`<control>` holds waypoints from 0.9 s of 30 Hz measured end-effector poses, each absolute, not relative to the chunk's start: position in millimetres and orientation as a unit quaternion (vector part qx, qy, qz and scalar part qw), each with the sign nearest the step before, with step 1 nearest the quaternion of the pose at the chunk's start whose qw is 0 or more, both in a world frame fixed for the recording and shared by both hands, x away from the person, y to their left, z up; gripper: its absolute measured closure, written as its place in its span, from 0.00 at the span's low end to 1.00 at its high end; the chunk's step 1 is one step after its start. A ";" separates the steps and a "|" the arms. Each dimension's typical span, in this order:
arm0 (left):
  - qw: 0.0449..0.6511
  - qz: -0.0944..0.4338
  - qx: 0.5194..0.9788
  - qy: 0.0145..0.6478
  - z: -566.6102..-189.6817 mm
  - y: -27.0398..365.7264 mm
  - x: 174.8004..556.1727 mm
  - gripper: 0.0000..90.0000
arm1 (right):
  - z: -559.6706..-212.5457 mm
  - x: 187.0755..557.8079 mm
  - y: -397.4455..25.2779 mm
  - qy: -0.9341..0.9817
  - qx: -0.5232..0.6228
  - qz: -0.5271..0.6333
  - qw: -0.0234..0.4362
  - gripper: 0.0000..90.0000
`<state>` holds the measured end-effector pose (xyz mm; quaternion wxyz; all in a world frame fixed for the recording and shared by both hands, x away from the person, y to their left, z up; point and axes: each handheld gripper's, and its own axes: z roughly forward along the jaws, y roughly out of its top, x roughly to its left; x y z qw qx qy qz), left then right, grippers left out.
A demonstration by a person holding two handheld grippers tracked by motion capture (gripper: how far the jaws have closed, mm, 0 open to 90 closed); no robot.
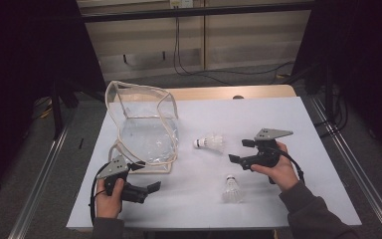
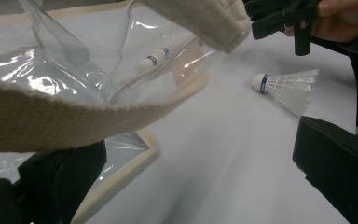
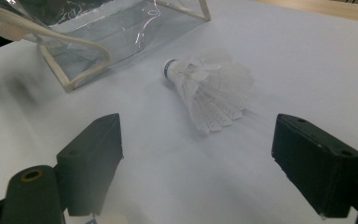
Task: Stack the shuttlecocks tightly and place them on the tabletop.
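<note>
Right gripper (image 3: 198,163) wide-jawed, facing shuttlecock (image 3: 209,91)

On the white sheet-covered table (image 1: 288,124), clear plastic bag with cream fabric trim (image 1: 144,124) stands far-left, one white feathered shuttlecock (image 1: 210,143) lies just right of it, second white feathered shuttlecock (image 1: 232,189) nearer front, left gripper (image 1: 146,188) before the bag, right gripper (image 1: 238,152) between the shuttlecocks.

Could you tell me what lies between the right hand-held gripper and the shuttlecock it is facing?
Nothing: the right gripper view shows bare white table cover between the open right hand-held gripper and the shuttlecock.
</note>
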<state>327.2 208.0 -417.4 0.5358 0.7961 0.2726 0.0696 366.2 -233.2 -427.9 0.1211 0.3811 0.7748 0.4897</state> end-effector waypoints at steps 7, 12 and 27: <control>0.539 0.068 0.794 0.273 -417.2 206.4 328.6 0.03 | -427.6 361.7 -236.1 0.773 0.382 0.491 0.122 0.15; 0.538 0.071 0.793 0.276 -417.3 207.1 329.7 0.03 | -428.1 358.5 -237.7 0.773 0.381 0.493 0.118 0.15; 0.537 0.070 0.794 0.275 -417.5 205.9 328.4 0.03 | -425.7 350.8 -236.5 0.774 0.372 0.499 0.114 0.14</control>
